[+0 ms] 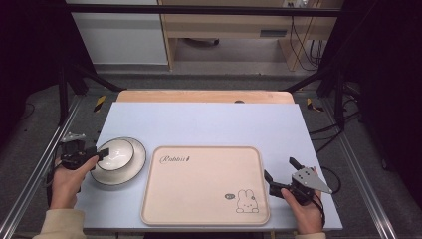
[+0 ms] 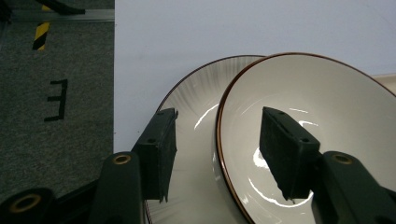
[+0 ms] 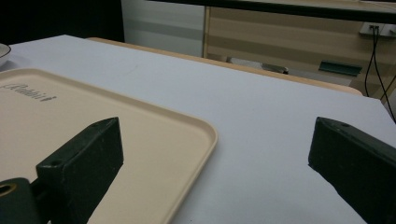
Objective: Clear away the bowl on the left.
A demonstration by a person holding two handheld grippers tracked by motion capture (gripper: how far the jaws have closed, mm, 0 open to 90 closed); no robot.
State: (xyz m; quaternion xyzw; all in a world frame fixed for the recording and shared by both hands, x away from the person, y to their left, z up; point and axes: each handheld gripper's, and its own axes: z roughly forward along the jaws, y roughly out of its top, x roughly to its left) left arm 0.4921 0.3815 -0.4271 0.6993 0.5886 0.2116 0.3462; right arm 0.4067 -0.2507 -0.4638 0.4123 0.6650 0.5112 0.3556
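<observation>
Two jaws of the L gripper (image 2: 219, 154) are seen straddling the bowl (image 1: 115, 154) rim w/o pressing yet, bowl sat on a plate (image 1: 135, 169) left of the tray (image 1: 201, 186); grasp step probably, squeeze & lift needed next, while R gripper (image 1: 279, 178) is held wide open, idle.

- Bowl (image 2: 327, 116): glossy white inside, thin brown rim.
- Plate (image 2: 196, 98): white, fine ribbed lines toward the edge, dark brown rim.
- Tray (image 1: 199, 199): beige, with dark script lettering at one corner and a line-drawn rabbit at another.
- Table (image 1: 209, 124): pale blue-grey top, wooden far edge.
- Left gripper (image 2: 219, 154): black.
- Floor (image 2: 56, 116): grey speckled, yellow-black striped tape.
</observation>
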